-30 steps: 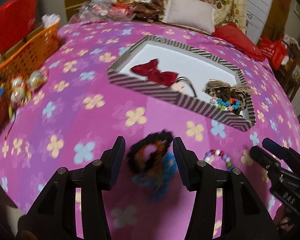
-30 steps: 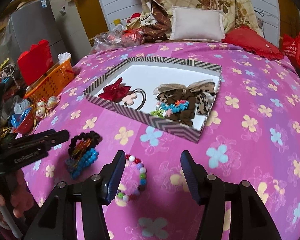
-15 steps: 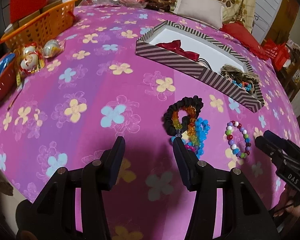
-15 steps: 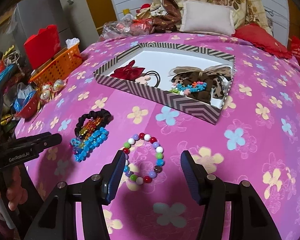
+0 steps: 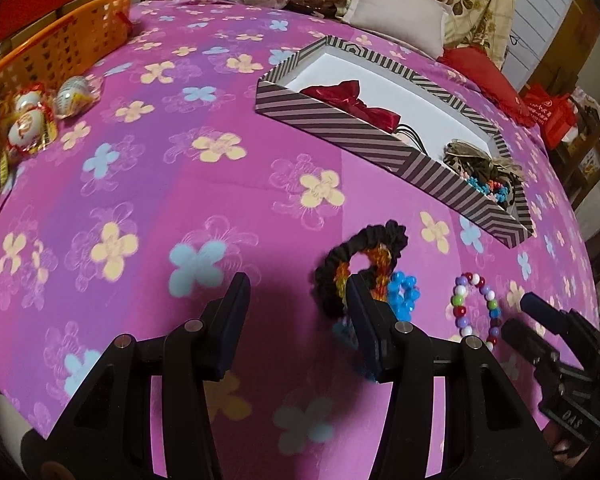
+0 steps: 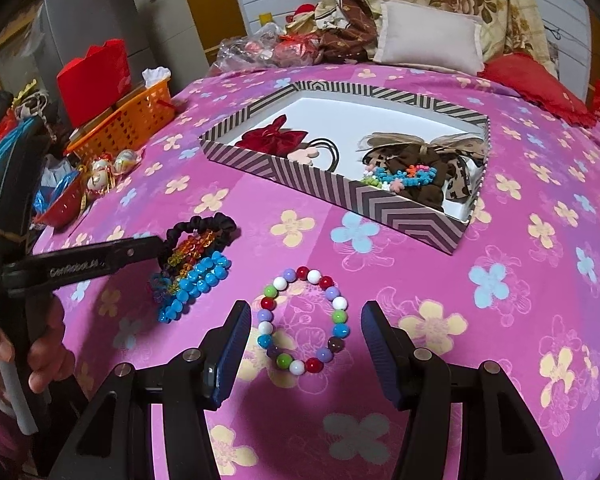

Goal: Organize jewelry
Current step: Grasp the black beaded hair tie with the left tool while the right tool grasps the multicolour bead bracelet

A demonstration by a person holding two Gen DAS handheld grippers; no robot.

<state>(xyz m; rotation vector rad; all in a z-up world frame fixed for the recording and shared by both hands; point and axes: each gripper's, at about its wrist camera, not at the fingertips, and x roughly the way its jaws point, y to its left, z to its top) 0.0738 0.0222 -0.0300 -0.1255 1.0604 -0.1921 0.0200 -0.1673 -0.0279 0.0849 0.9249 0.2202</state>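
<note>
A: Any writing you can read?

B: Only embossed lettering on the left gripper [image 6: 162,246] arm, too soft to spell out, and print on the foil-wrapped eggs [image 5: 28,120], also unreadable.

A: How do the tools stand?

B: Both are spread wide with nothing clamped. The right gripper [image 6: 304,336] has the multicoloured bead bracelet [image 6: 304,322] lying flat on the bedspread [image 6: 500,320] between its fingers, untouched. The left one's fingers frame bare cloth; its right finger [image 5: 364,320] overlaps the pile of black scrunchie [image 5: 360,248], orange beads and blue bead bracelet [image 5: 402,296]. I cannot tell whether it touches them.

A: And the box?

B: The striped box [image 6: 400,206] sits farther up, well apart from the loose pieces, holding a red bow [image 6: 274,138], a leopard bow [image 6: 424,156] and a flower-bead string [image 6: 404,174].

A: Room to move?

B: Open cloth lies between pile and box. The orange basket [image 6: 128,122] and eggs crowd the bed's left edge.
</note>
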